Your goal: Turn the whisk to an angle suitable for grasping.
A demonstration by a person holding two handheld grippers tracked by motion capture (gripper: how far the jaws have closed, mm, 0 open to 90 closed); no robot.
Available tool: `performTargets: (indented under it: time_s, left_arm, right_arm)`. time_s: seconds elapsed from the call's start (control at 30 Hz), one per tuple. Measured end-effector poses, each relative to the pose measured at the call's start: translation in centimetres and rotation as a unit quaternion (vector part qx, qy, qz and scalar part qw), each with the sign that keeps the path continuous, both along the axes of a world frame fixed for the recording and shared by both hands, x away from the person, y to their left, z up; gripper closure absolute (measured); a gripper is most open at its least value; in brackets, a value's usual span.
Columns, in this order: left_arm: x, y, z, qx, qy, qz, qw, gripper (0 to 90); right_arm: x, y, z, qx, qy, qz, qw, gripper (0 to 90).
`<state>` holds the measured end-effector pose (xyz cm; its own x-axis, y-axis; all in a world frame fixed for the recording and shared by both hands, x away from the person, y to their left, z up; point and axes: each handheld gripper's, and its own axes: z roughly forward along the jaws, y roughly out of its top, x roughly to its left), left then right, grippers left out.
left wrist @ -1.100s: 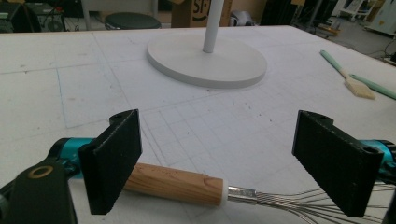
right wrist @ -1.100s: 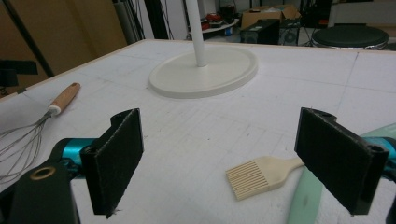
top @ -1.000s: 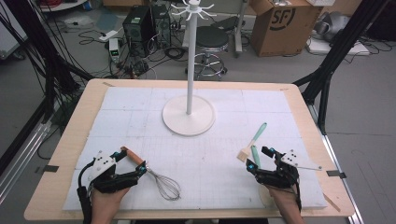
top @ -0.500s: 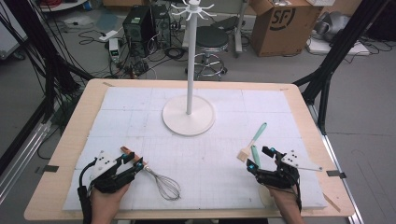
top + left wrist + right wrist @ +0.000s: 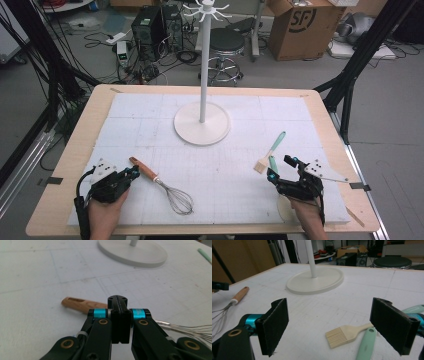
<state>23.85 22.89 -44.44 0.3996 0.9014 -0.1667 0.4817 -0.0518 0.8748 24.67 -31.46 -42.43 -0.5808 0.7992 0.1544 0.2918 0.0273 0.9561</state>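
Whisk (image 5: 165, 186) lies on the white mat (image 5: 225, 165) at your left, wooden handle pointing up-left. Your left gripper (image 5: 131, 173) has just closed; its 2 jaws meet with nothing between, just beside the handle. Your right gripper (image 5: 280, 167) stands wide open near the pastry brush (image 5: 269, 152).

The counter (image 5: 90, 125) is seen from above and from the person's side in the high view, which faces forward and down. The left gripper view is set low and close over the counter, looking along black jaws toward the white stand base (image 5: 132, 252). That base (image 5: 314, 281) and the whisk (image 5: 227, 307) are shared with the right gripper view.
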Motion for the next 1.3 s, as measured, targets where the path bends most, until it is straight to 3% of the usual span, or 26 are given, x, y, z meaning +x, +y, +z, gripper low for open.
performTargets:
  time_s: [0.1,0.2,0.37,0.5,0.6,0.7,0.9,0.93,1.07,1.1,1.17,1.2,1.3]
  left_arm:
    - [0.5,0.6,-0.5,-0.001,0.016,0.010,0.9998,90.0]
    - [1.1,0.4,-0.6,0.009,0.024,0.004,0.9997,90.0]
    - [2.5,-0.1,-0.9,0.041,0.053,-0.004,0.9977,90.0]
    - [2.7,-0.2,-0.9,0.055,0.064,-0.007,0.9964,90.0]
    - [3.1,-0.2,-0.9,0.055,0.068,-0.012,0.9961,90.0]
    - [3.9,-0.7,-1.0,0.071,0.070,-0.018,0.9949,90.0]
    - [5.0,-1.3,-1.0,0.070,0.071,-0.025,0.9947,90.0]
    - [5.2,-1.5,-1.0,0.069,0.068,-0.044,0.9943,90.0]
    - [5.5,-1.8,-1.0,0.068,0.074,-0.057,0.9933,90.0]
    - [5.9,-1.7,-1.0,0.053,0.080,-0.063,0.9934,90.0]
    - [6.2,-1.7,-1.0,0.048,0.084,-0.067,0.9930,90.0]
    - [6.6,-1.6,-1.0,0.031,0.094,-0.073,0.9925,90.0]
    - [7.1,-1.6,-1.0,0.024,0.100,-0.077,0.9917,90.0]
  right_arm:
    - [0.1,-0.1,0.0,0.001,-0.001,-0.001,1.0000,14.6]
    - [0.0,0.1,0.1,-0.002,-0.003,0.000,1.0000,14.6]
    - [-0.8,0.5,1.0,-0.025,-0.040,-0.013,0.9988,14.6]
    - [-1.1,0.7,1.4,-0.028,-0.057,-0.011,0.9979,14.7]
    - [-1.1,1.0,1.4,-0.036,-0.057,-0.005,0.9978,14.7]
    - [-1.2,1.1,1.4,-0.037,-0.056,-0.002,0.9977,14.7]
    - [-1.3,1.1,1.6,-0.035,-0.059,-0.003,0.9976,14.7]
    - [-1.3,1.1,1.5,-0.035,-0.056,-0.003,0.9978,14.7]
    - [-1.3,1.1,1.4,-0.038,-0.055,-0.003,0.9978,14.7]
    - [-1.3,1.1,1.4,-0.038,-0.056,-0.002,0.9977,14.7]
    - [-1.3,1.2,1.5,-0.039,-0.058,-0.001,0.9976,14.7]
    - [-1.3,1.2,1.5,-0.039,-0.058,0.000,0.9976,14.7]
    - [-1.4,1.3,1.5,-0.041,-0.060,0.000,0.9974,14.7]
